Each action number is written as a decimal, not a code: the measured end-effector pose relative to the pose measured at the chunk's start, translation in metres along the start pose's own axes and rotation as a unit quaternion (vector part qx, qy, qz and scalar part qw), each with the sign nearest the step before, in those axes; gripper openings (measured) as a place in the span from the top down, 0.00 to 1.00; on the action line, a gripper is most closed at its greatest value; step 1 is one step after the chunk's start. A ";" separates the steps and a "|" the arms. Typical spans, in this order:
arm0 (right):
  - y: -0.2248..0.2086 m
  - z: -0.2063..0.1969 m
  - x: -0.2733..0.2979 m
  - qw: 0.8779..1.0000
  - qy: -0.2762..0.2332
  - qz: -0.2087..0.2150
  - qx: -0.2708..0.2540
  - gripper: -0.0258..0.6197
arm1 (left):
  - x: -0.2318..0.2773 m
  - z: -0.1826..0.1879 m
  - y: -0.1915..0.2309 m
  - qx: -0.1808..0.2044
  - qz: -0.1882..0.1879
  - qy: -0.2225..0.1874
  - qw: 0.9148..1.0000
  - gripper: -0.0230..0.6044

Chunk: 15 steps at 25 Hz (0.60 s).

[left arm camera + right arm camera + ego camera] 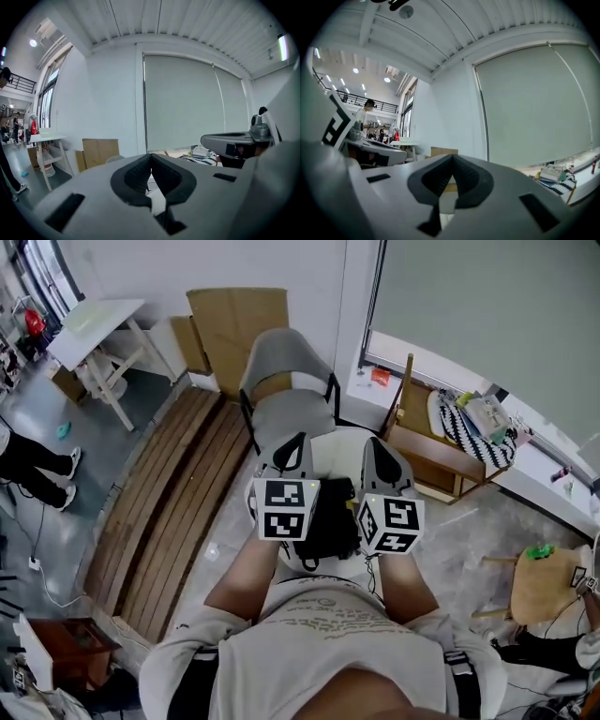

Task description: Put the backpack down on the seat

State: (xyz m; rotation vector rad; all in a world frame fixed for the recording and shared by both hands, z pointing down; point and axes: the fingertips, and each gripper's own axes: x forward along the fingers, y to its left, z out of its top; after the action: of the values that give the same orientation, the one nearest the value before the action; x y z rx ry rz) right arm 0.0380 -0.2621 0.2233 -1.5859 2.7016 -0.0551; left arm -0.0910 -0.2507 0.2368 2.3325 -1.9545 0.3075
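Observation:
A white and black backpack [330, 512] hangs close to my chest, right under both grippers and partly hidden by them. The grey chair [281, 362] with black legs stands just ahead, its seat [295, 413] bare. My left gripper [292, 442] and right gripper [375, 448] sit side by side above the backpack and point toward the chair. In the left gripper view the left gripper [151, 157] is shut, tips meeting with nothing between them. The right gripper [452, 159] is shut in the same way. How the backpack is carried is hidden.
Wooden planks [169, 502] lie on the floor at the left. Cardboard sheets [234, 320] lean on the wall behind the chair, beside a white table [94, 320]. At the right stand a wooden rack [450, 451] and a wooden stool [544, 582]. A person's legs [28, 460] show at far left.

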 end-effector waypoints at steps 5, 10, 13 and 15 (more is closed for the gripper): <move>0.003 0.003 0.001 1.000 -0.001 0.012 -0.003 0.92 | 0.000 -0.001 0.000 -0.019 -0.002 0.005 1.000 0.93; 0.002 0.005 0.005 1.000 -0.007 0.020 -0.010 0.92 | 0.004 0.004 0.002 -0.017 0.006 0.001 1.000 0.93; -0.002 0.005 0.006 0.999 -0.015 0.026 -0.010 0.92 | 0.007 0.004 0.001 -0.016 0.009 -0.004 1.000 0.93; -0.004 0.006 0.008 0.999 -0.020 0.028 -0.013 0.92 | 0.009 0.005 0.000 -0.017 0.009 -0.008 1.000 0.93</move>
State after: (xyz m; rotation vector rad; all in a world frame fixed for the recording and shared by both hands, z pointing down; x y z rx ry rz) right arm 0.0381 -0.2709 0.2177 -1.5013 2.7249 0.0129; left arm -0.0891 -0.2606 0.2335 2.3048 -1.9715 0.2555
